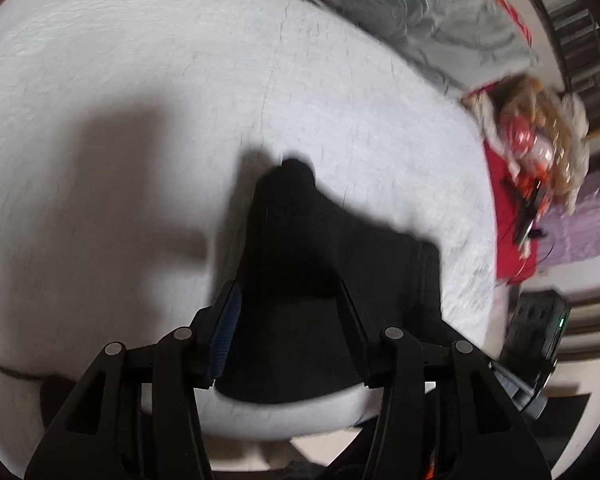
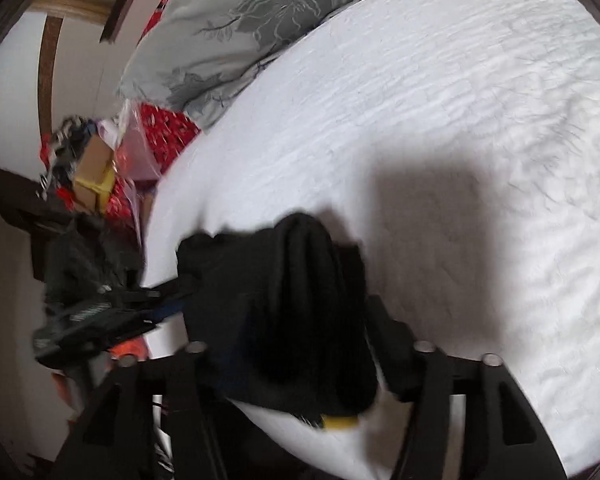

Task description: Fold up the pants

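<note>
The bed (image 1: 140, 80) is a broad white spread with a soft, crinkled, quilted weave, and that nap is the first hazard, I'd judge: black cloth dragged over it will catch and pull the fold askew rather than slide. At its far edge lies a grey pillow (image 2: 228, 28) with a darker flower pattern, smooth and a little glossy, well clear of the work.

The pants (image 1: 320, 280) sit near the bed's near edge, a matte black, limp bundle, humped in rounded ridges with one peak pointing up the bed. So close to the edge, a loose end could slip off and take the stack with it.

The left tongs (image 1: 292, 320) stand partly apart, straddling the dark cloth; their blue ribbed pads (image 1: 226, 332) do not visibly press it, though black on black makes this hard to read. The right tongs (image 2: 300, 340) are spread with the bundle between them, not clamped. With neither pair truly holding, the worry is a shallow pinch that lifts only the top layer and unrolls the rest.

A small yellow tag or label (image 2: 340, 421) peeks out under the hem.
</note>
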`<action>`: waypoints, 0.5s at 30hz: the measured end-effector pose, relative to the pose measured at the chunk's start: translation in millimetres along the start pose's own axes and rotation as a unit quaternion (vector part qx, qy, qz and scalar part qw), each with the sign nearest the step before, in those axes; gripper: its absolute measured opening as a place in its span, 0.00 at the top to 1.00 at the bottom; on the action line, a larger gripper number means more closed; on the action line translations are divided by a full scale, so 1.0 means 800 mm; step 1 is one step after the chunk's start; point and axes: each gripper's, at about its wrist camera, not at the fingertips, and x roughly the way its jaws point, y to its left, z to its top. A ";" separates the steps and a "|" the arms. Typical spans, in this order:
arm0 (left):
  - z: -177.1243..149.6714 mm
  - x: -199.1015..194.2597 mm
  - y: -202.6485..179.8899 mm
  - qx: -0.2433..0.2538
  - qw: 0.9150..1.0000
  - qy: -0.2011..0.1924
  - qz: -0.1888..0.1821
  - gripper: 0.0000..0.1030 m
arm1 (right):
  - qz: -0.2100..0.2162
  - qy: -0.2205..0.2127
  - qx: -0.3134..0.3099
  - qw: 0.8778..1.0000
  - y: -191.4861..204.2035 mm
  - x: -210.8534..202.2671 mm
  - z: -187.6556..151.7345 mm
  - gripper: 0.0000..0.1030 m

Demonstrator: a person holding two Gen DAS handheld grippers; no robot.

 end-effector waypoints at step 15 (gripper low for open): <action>-0.053 -0.029 -0.026 0.108 0.983 -0.107 0.099 0.48 | 0.025 -0.015 0.025 0.999 -0.016 -0.025 -0.037 0.51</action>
